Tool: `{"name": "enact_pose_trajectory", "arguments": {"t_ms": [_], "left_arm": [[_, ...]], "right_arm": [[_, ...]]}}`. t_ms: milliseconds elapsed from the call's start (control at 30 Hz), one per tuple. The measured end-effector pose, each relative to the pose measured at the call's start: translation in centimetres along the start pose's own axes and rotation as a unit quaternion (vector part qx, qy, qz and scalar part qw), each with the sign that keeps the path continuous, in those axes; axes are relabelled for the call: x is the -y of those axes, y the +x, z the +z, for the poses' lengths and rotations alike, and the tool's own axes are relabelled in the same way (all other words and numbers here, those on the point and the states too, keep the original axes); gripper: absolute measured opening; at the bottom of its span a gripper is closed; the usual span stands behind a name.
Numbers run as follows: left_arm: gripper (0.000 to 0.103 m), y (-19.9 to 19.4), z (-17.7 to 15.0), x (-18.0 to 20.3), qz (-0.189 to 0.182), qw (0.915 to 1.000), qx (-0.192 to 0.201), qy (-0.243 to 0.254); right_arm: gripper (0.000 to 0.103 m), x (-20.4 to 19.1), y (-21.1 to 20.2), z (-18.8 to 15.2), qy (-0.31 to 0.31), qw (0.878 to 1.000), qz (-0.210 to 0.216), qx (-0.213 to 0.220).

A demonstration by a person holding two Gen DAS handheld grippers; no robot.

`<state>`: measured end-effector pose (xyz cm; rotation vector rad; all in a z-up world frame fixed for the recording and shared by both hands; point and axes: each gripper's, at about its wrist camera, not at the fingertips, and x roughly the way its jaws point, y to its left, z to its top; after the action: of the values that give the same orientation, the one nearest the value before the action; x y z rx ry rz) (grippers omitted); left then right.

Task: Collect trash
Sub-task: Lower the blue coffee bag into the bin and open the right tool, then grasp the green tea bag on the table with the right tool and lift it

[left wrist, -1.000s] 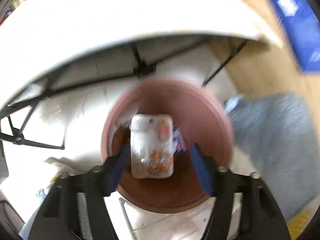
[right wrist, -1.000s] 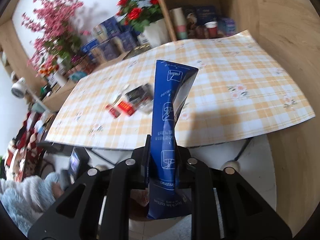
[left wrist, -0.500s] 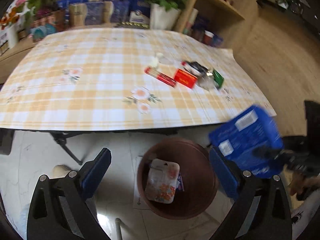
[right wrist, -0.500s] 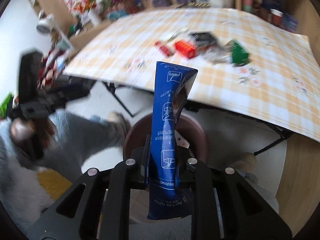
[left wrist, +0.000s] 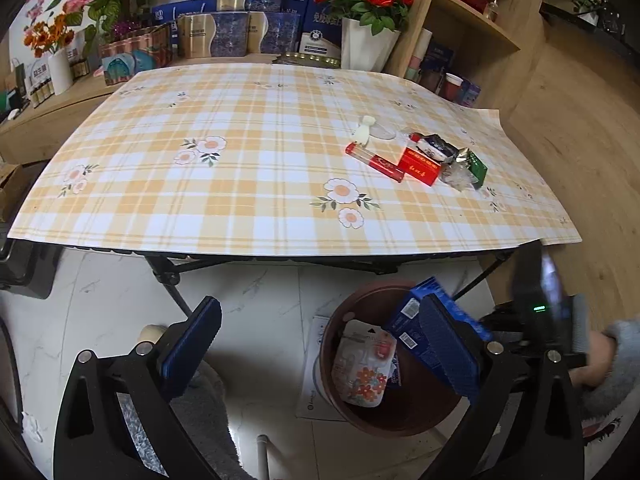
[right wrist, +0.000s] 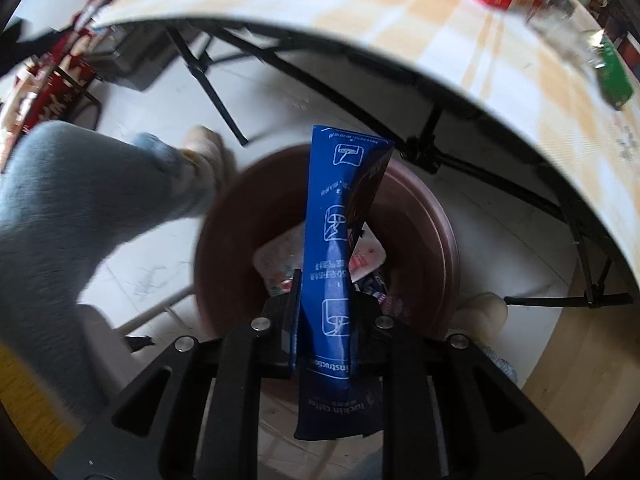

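Right wrist view: your right claw (right wrist: 326,312) clamps a blue pouch (right wrist: 340,240) over the brown bin (right wrist: 436,240) beside the bench (left wrist: 256,184). Your left claw (left wrist: 320,344) hangs wide apart, empty, above the floor, wrappers (left wrist: 420,160) behind on the bench.

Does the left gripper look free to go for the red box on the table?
Probably yes. The left gripper is open and empty, the red box lies unobstructed atop the tablecloth, and the right gripper holds its blue packet over the bin.

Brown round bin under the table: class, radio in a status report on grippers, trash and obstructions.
Left gripper open, empty. Right gripper shut on flat blue coffee packet, above brown round bin. White floral packet already inside. Nothing blocking the drop.
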<state>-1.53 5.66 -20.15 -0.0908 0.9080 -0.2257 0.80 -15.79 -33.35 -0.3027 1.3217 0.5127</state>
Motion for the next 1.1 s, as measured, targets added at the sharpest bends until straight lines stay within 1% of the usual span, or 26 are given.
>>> {"name": "enact_pose_trajectory", "arguments": {"t_ms": [100,233,267,367,433,467,533,567,600,633,700,767,800,867,933,1033,1100], "left_arm": [[0.097,-0.3,0.0,-0.4,0.002,1.0000,0.003,-0.006],[0.097,-0.5,-0.1,-0.6,0.005,0.9999,0.004,-0.010],[0.097,-0.5,-0.2,-0.7,0.006,0.9999,0.003,-0.011],[0.097,-0.4,-0.3,-0.8,0.009,0.9999,0.000,-0.014],[0.097,-0.4,-0.3,-1.0,0.008,0.9998,-0.001,-0.016],[0.097,-0.4,-0.3,-1.0,0.006,0.9998,-0.001,-0.017],[0.097,-0.5,-0.3,-1.1,0.006,0.9998,0.000,-0.018],[0.097,-0.6,-0.2,-1.1,0.006,0.9998,0.002,-0.018],[0.097,-0.7,-0.2,-1.1,0.007,0.9998,0.004,-0.017],[0.097,-0.7,-0.2,-1.2,0.008,0.9998,0.005,-0.018],[0.097,-0.8,-0.1,-1.2,0.009,0.9998,0.007,-0.019],[0.097,-0.7,-0.1,-1.2,0.011,0.9997,0.008,-0.022],[0.097,-0.7,-0.1,-1.3,0.011,0.9996,0.008,-0.023],[0.097,-0.5,-0.1,-1.2,0.011,0.9996,0.008,-0.025],[0.097,-0.3,-0.1,-1.1,0.012,0.9996,0.007,-0.024],[0.097,0.0,0.0,-0.8,0.015,0.9997,0.004,-0.020],[0.097,0.2,0.1,-0.6,0.016,0.9997,0.003,-0.018]], "right_arm": [[0.020,-0.1,2.3,0.5,-0.009,0.999,-0.041,-0.023],[0.020,-0.3,4.1,0.9,-0.008,0.996,-0.080,-0.041],[0.020,-0.3,4.4,0.9,-0.003,0.995,-0.092,-0.041],[0.021,0.2,5.0,1.0,0.024,0.993,-0.108,-0.045],[0.034,0.2,5.2,1.2,0.034,0.992,-0.115,-0.044],[0.049,0.3,5.2,1.2,0.040,0.993,-0.106,-0.038],[0.060,0.5,4.7,1.2,0.053,0.995,-0.078,-0.021],[0.067,0.7,4.2,1.2,0.066,0.996,-0.052,-0.009],[0.074,1.0,3.7,1.3,0.077,0.996,-0.035,0.000],[0.077,1.3,2.8,1.2,0.090,0.996,-0.020,0.016],[0.086,1.9,1.3,1.2,0.103,0.994,-0.006,0.044],[0.090,2.7,-1.0,0.8,0.121,0.989,0.012,0.081],[0.094,3.2,-2.1,0.5,0.130,0.986,0.021,0.100],[0.097,4.0,-4.1,-0.2,0.146,0.979,0.035,0.137],[0.097,4.5,-6.0,-0.9,0.157,0.972,0.036,0.171],[0.097,5.7,-8.4,-1.9,0.166,0.963,0.014,0.213],[0.097,6.8,-9.7,-2.7,0.181,0.953,0.003,0.241]]}}
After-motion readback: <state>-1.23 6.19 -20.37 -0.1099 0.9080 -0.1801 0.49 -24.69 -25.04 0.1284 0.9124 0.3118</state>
